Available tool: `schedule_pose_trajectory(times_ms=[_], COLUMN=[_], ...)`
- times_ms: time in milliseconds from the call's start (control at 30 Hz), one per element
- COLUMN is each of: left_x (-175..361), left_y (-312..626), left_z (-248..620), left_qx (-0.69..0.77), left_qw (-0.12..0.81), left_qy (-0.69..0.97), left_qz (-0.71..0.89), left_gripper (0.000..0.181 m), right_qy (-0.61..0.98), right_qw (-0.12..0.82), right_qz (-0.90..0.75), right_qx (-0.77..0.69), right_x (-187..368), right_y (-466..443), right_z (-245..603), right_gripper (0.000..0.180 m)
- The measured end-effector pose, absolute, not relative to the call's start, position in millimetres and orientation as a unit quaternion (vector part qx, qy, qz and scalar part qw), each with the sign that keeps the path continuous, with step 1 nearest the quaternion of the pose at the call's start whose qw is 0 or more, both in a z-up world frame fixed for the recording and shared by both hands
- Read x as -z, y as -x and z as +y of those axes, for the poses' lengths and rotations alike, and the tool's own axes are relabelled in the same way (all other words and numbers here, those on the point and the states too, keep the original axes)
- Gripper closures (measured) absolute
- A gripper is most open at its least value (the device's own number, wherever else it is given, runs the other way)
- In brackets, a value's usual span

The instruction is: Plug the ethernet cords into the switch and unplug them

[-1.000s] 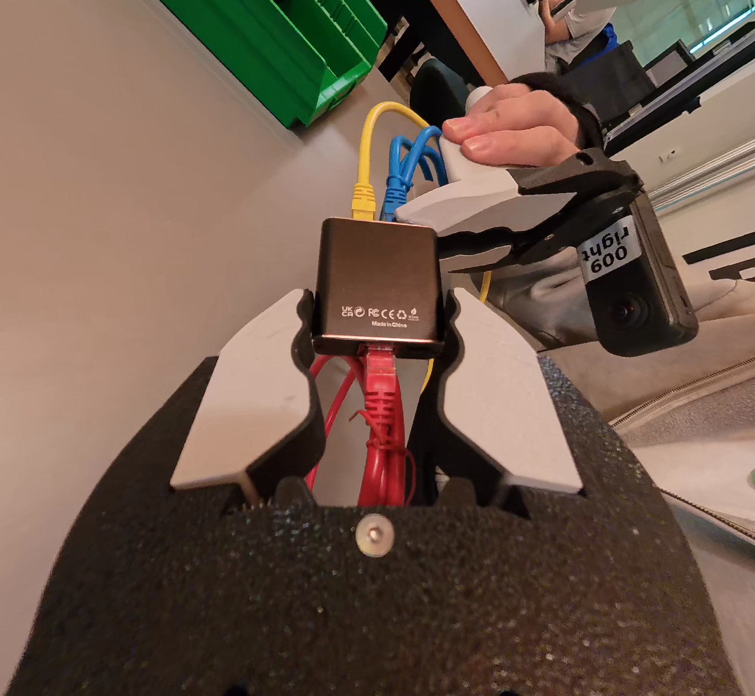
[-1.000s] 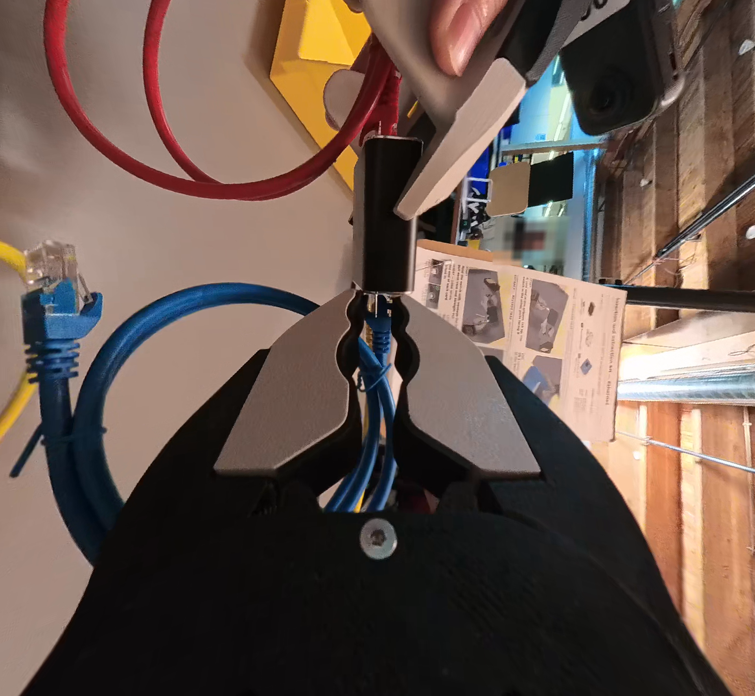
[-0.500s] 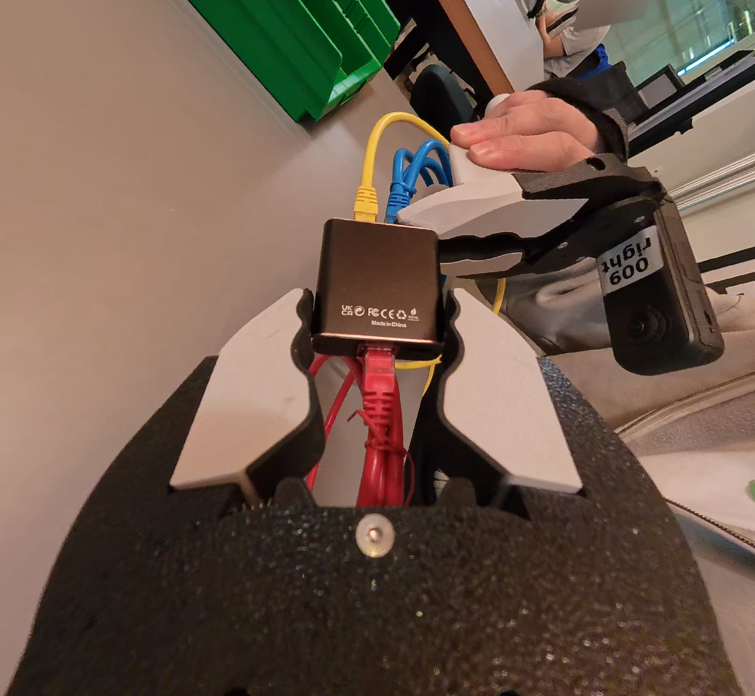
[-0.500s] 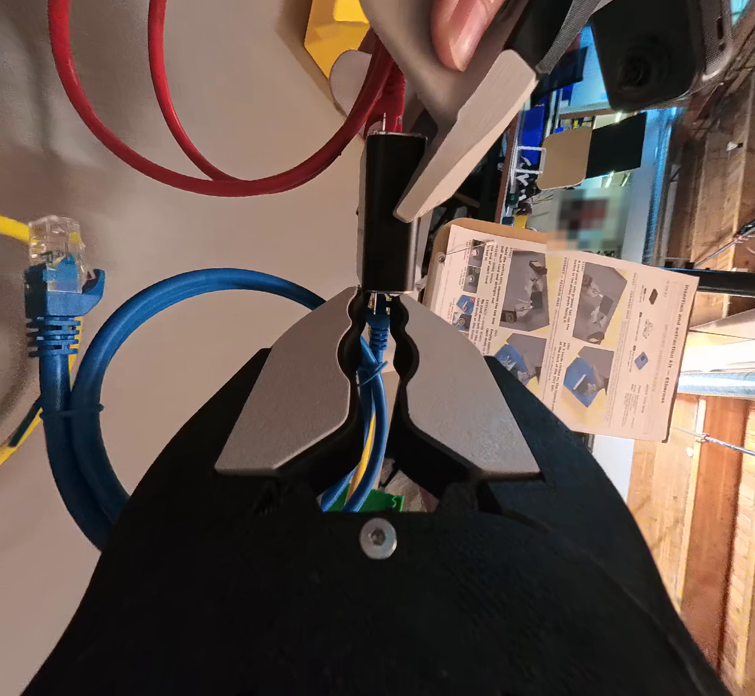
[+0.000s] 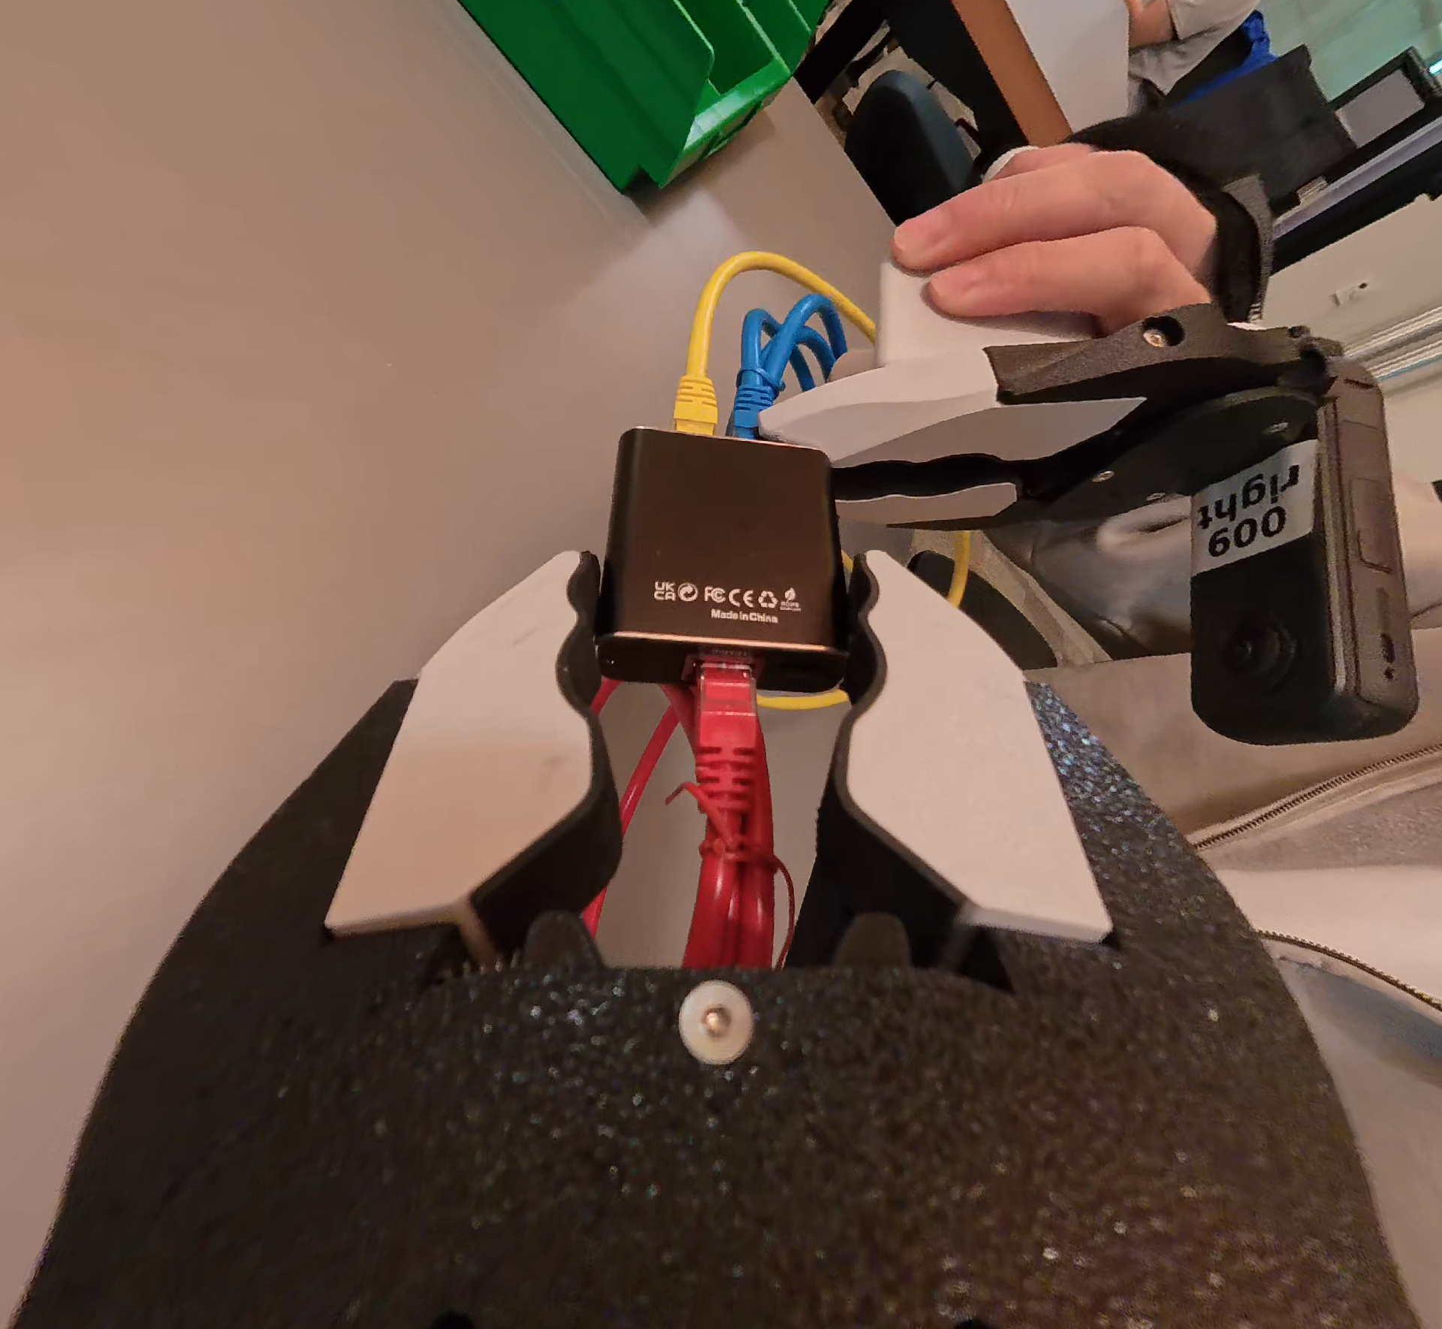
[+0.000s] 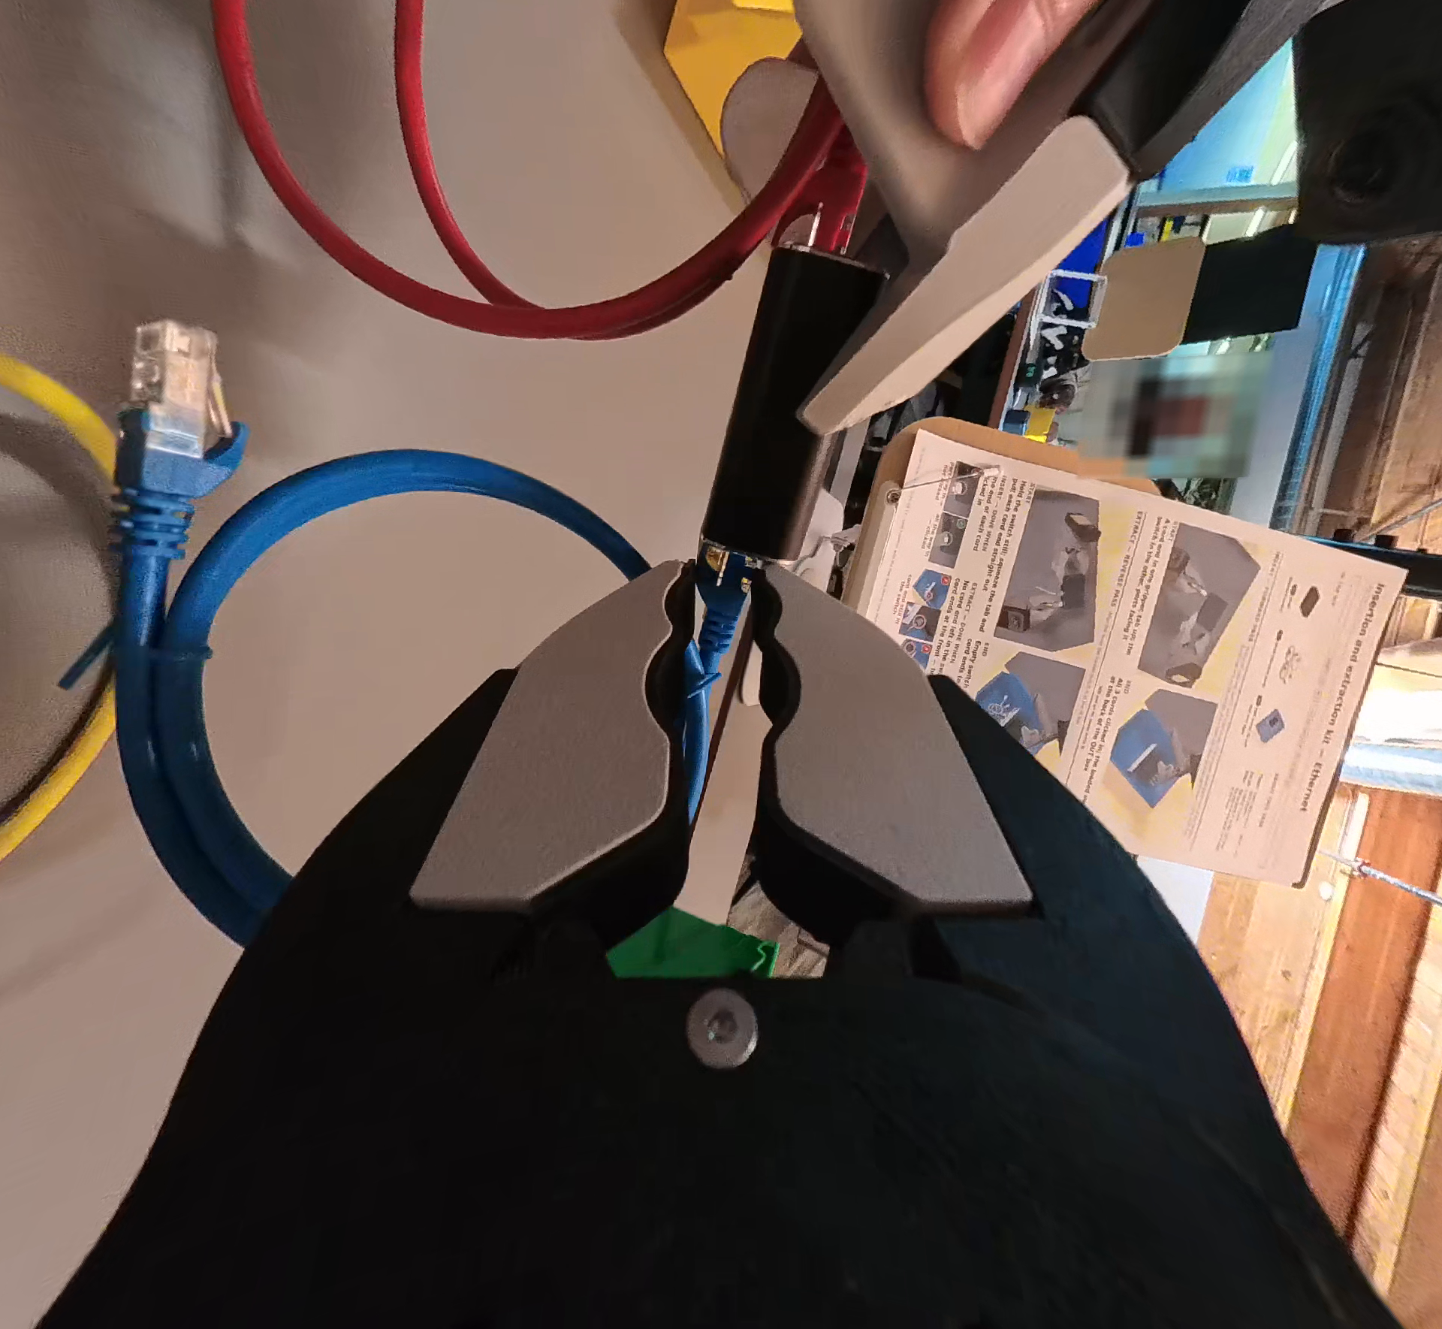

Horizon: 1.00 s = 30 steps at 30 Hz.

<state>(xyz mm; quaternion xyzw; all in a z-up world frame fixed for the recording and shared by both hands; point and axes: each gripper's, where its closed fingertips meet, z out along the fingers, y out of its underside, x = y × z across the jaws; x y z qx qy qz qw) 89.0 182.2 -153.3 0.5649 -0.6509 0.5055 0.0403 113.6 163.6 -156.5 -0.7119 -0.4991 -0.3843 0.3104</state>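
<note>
Switch hardware sits at the centre of both views: a small dark metal ethernet switch [image 5: 722,550] is pinched by its two sides between the grey fingers of the left gripper [image 5: 722,608], held up off the pale grey tabletop [image 5: 234,355]. A red ethernet cord [image 5: 729,761] is plugged into the switch's near face and loops down between the fingers. On the far face, a yellow ethernet cord [image 5: 694,402] sits in the left port. Just right of it is the plug of a blue ethernet cord [image 6: 722,601], pinched between the tips of the right gripper [image 6: 722,589], right at the port mouth; whether it is fully seated cannot be told. The blue cord's other plug [image 6: 168,402] lies free on the table at left. Green plastic bins [image 5: 663,27] stand at the far side, and a printed instruction sheet [image 6: 1131,667] hangs at right.
</note>
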Motion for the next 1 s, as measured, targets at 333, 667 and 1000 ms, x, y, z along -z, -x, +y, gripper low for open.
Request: schedule_pose_trajectory(times_ms=[333, 667, 1000], left_x=[154.1, 147.7, 142.2], left_y=[-89.0, -91.9, -92.8], left_z=[182.1, 186.2, 185.4], left_qx=[-0.508, -0.524, -0.542], left_qw=[0.039, 0.031, 0.037], left_qy=[-0.565, -0.57, -0.568], left_qz=[-0.649, -0.633, -0.619], left_gripper=[0.121, 0.124, 0.124], right_qy=[0.717, 0.713, 0.704], right_qw=[0.314, 0.336, 0.364], right_qz=[-0.493, -0.473, -0.462], right_qx=[0.379, 0.394, 0.398], right_x=[159.4, 153.2, 145.0], right_y=[-113.1, -116.6, -117.2], right_z=[162.6, 167.3, 168.8], right_gripper=[0.166, 0.166, 0.166])
